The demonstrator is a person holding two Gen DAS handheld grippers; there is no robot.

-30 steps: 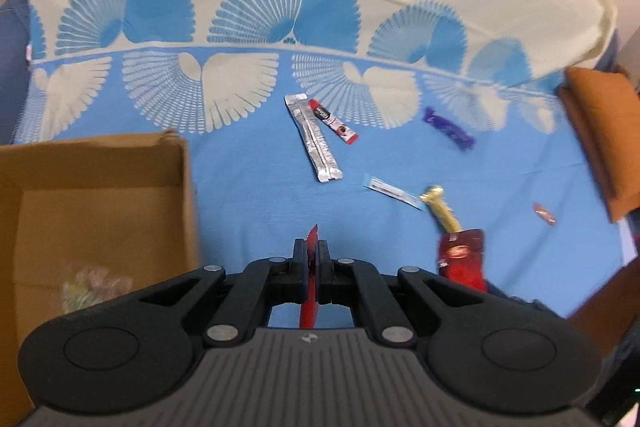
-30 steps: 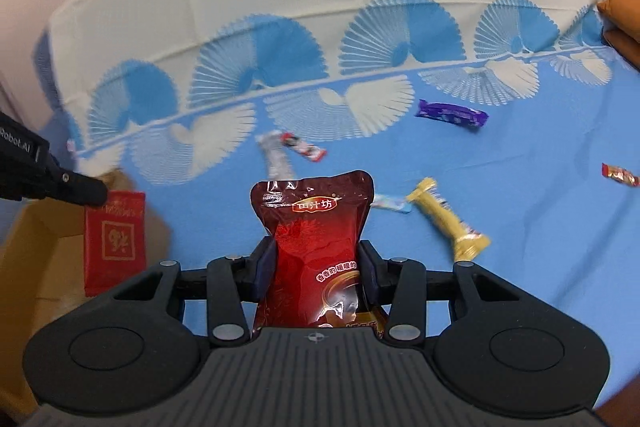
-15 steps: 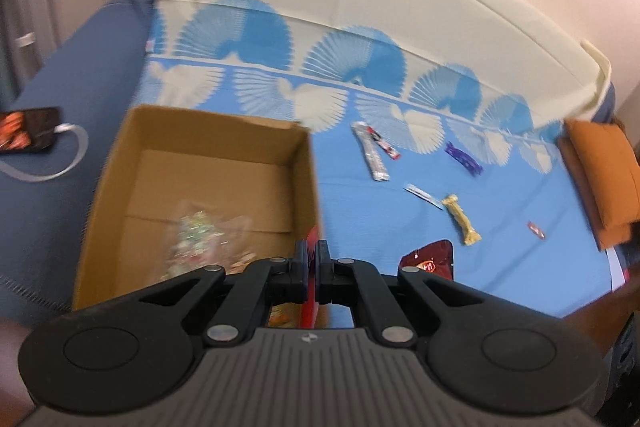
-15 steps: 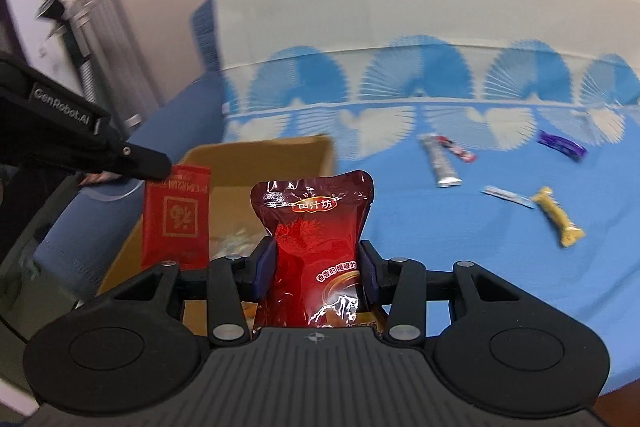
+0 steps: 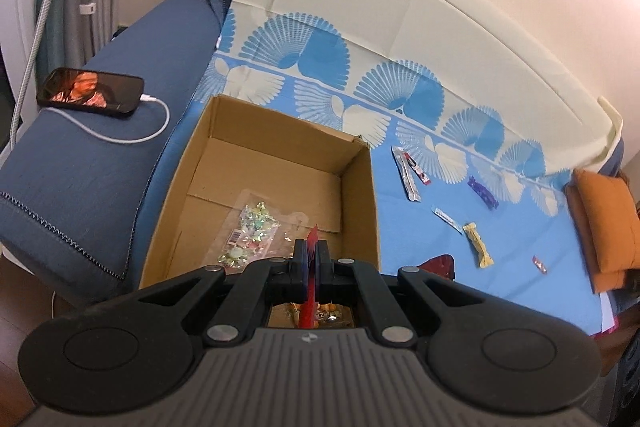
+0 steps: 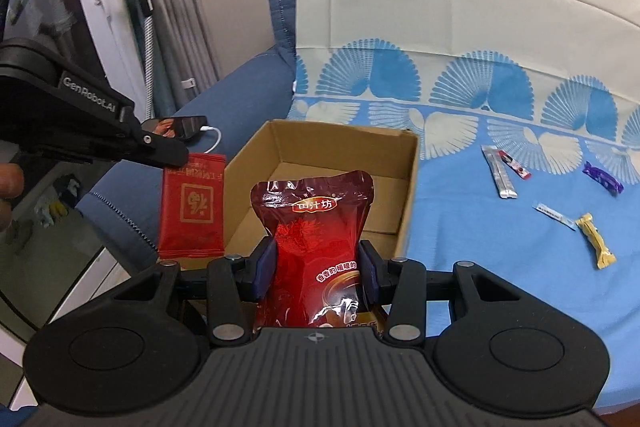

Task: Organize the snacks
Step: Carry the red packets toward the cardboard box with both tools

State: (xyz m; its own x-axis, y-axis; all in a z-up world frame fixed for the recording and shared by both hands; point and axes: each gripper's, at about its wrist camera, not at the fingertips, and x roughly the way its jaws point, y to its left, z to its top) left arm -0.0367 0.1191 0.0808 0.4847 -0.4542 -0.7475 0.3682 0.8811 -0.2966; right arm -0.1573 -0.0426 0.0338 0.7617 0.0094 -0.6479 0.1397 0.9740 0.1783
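My left gripper is shut on a flat red packet, seen edge-on, above the near end of the open cardboard box. In the right wrist view the same red packet hangs from the left gripper beside the box. My right gripper is shut on a dark red snack pouch, held upright in front of the box. A clear bag of candies lies in the box.
Loose snacks lie on the blue fan-print cloth: a silver stick, a red-and-white stick, a purple bar, a blue-white sachet, a yellow candy, a small red candy. A charging phone rests on the sofa arm. An orange cushion sits right.
Both grippers have moved left and up, from over the loose snacks to the box, each still holding its packet. The view has risen and now looks down into the box.
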